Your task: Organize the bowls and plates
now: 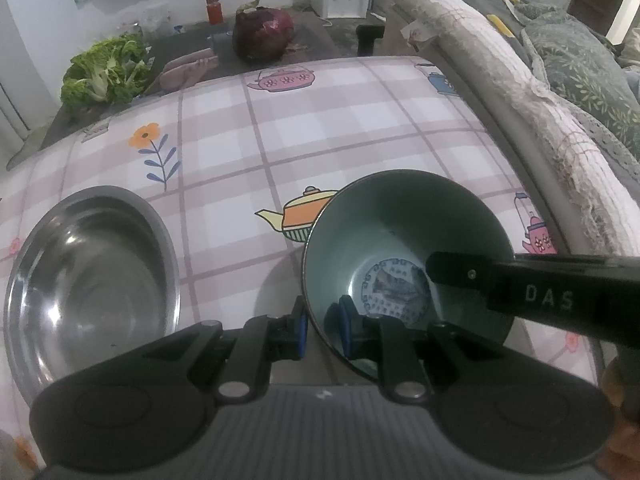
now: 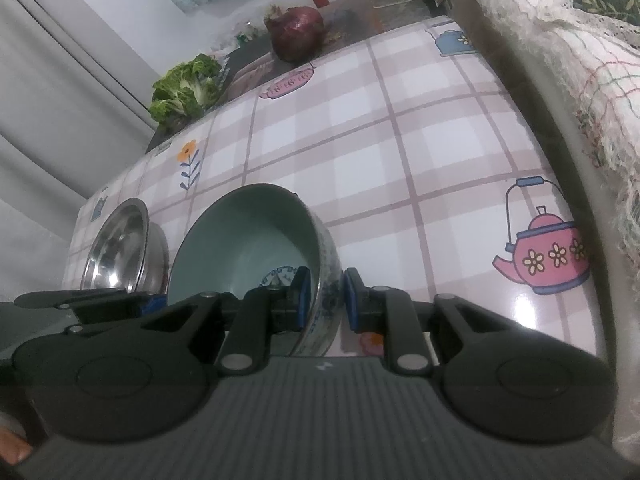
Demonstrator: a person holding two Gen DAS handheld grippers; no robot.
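Observation:
A pale green ceramic bowl (image 1: 400,248) with a blue pattern in its bottom is tilted above the checked tablecloth (image 1: 320,140). My left gripper (image 1: 323,330) is shut on its near rim, one blue pad outside, one inside. My right gripper (image 2: 324,300) is shut on the opposite rim of the same bowl (image 2: 248,240); it shows in the left wrist view as a black arm (image 1: 532,292) over the bowl. A steel bowl (image 1: 88,280) sits on the cloth to the left, also in the right wrist view (image 2: 120,248).
Beyond the table's far edge lie a leafy green vegetable (image 1: 104,72), a red cabbage (image 1: 262,32) and a red jar (image 1: 214,10). A lace-covered sofa arm (image 1: 520,92) runs along the table's right side.

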